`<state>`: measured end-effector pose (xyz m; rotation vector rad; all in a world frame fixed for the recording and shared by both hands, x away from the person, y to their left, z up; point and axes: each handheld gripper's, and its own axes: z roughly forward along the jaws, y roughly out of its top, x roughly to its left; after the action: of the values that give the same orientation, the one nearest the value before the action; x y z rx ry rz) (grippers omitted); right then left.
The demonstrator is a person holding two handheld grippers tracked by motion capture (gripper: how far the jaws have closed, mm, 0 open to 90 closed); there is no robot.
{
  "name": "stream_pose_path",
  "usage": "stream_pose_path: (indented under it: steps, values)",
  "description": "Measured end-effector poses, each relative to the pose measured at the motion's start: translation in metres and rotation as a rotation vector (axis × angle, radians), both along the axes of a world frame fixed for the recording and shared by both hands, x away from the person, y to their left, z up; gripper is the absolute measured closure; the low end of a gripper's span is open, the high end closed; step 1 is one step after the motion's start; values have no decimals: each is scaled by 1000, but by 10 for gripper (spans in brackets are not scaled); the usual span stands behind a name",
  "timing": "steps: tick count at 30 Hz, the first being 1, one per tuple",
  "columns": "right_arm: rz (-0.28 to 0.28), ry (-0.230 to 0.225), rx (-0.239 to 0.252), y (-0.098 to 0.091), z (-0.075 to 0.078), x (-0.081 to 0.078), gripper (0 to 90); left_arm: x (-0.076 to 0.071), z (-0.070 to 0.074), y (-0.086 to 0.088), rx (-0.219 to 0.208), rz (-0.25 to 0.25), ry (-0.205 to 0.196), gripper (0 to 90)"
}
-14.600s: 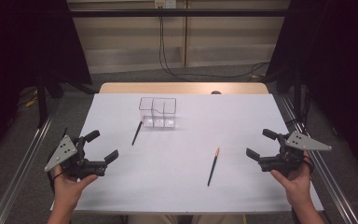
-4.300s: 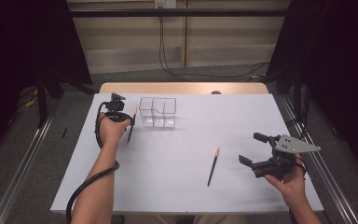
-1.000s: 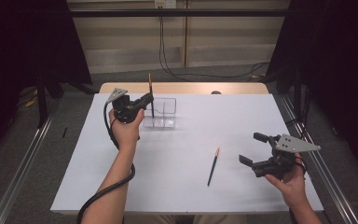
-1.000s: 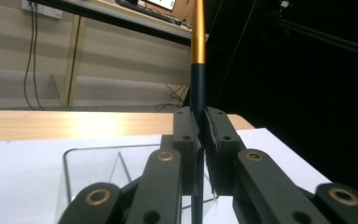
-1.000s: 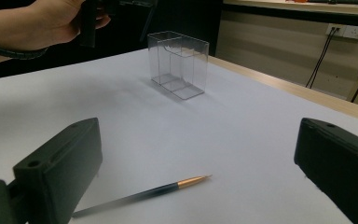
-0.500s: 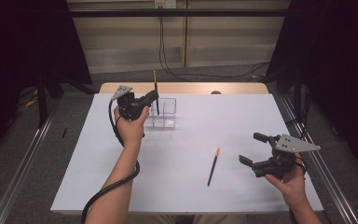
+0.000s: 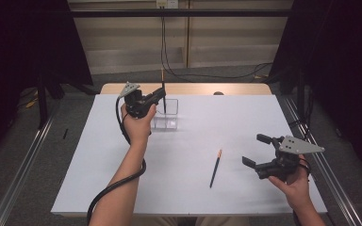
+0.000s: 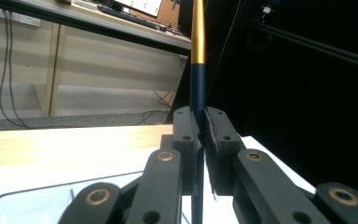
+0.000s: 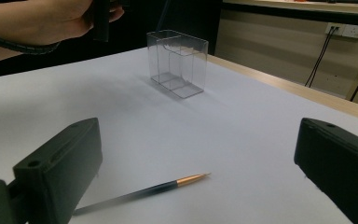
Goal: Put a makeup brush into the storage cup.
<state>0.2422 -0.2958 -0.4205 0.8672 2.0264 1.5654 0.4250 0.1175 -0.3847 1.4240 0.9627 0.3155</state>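
Observation:
My left gripper (image 7: 160,95) is shut on a dark pen with a gold upper part (image 7: 163,79), held upright just above the left side of the clear plastic box (image 7: 169,120). In the left gripper view the pen (image 8: 198,70) rises straight out of the shut jaws (image 8: 201,128), with the box rim (image 8: 23,198) below left. A second pen (image 7: 215,168) lies flat on the white sheet. My right gripper (image 7: 253,150) hovers open to its right. The right gripper view shows this pen (image 9: 158,189) ahead of the open gripper (image 9: 200,161), with the box (image 9: 177,63) beyond.
The white sheet (image 7: 188,188) covers a wooden table whose far edge (image 7: 193,88) shows behind the box. Metal rails run along both sides. Cables hang on the back wall. The left hand (image 9: 42,18) appears at the top left of the right gripper view.
The left gripper has carried the upright pen a little to the right, over the box. Much earlier that pen lay on the sheet left of the box. The right gripper has stayed still.

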Motion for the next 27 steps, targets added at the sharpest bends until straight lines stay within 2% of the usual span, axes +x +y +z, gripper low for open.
stream_pose_path:
  steps: [4, 12, 13, 18, 19, 27]
  values:
    - [2, 0, 0, 0, 0, 0, 4, 3, -1, -3, 18, -2, 0, 838]
    - [0, -2, 1, -1, 0, 0, 4, 7, 0, -12, 24, 5, -1, 838]
    - [2, -2, 3, -1, 0, 0, 4, 8, 0, -12, 38, 1, -4, 838]
    - [7, -5, -4, 0, 0, 1, 4, 10, 0, -17, 42, 0, -8, 838]
    - [9, -6, -5, 0, 0, 1, 4, 10, 0, -19, 56, -2, -11, 838]
    - [11, -5, -7, 1, 0, 1, 4, 14, -1, -26, 78, 2, -21, 838]
